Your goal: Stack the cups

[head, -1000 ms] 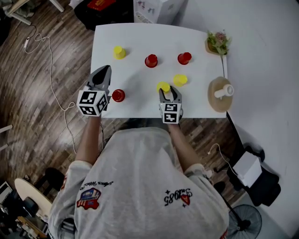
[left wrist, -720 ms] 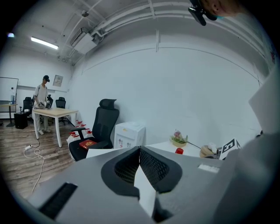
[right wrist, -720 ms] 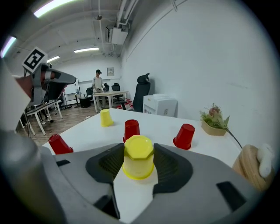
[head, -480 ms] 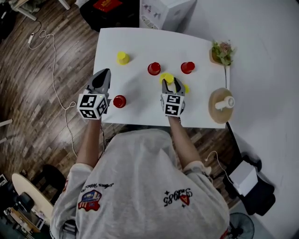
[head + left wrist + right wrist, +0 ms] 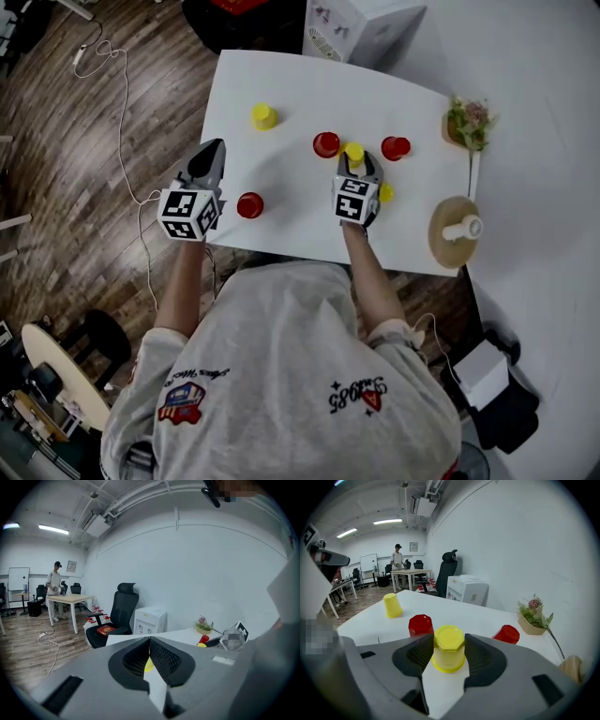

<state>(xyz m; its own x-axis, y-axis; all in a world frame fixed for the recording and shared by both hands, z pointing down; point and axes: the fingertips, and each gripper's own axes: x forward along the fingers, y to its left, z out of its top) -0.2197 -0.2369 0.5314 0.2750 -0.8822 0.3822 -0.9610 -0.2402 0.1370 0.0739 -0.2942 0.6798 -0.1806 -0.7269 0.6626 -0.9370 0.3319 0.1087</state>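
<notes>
yellow cup [image 5: 448, 654] moved toward red cup [image 5: 421, 624] | right gripper [image 5: 449, 640] clamping it

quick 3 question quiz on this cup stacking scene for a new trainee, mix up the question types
1. Count: how many red cups stand on the table in the head view?
2. Multiple choice: what is the right tool shut on? A) a red cup B) a yellow cup C) nothing
3. True or false: the left tool has its jaws together with nothing held between them.

Key: 1) three 2) B 3) true
</notes>
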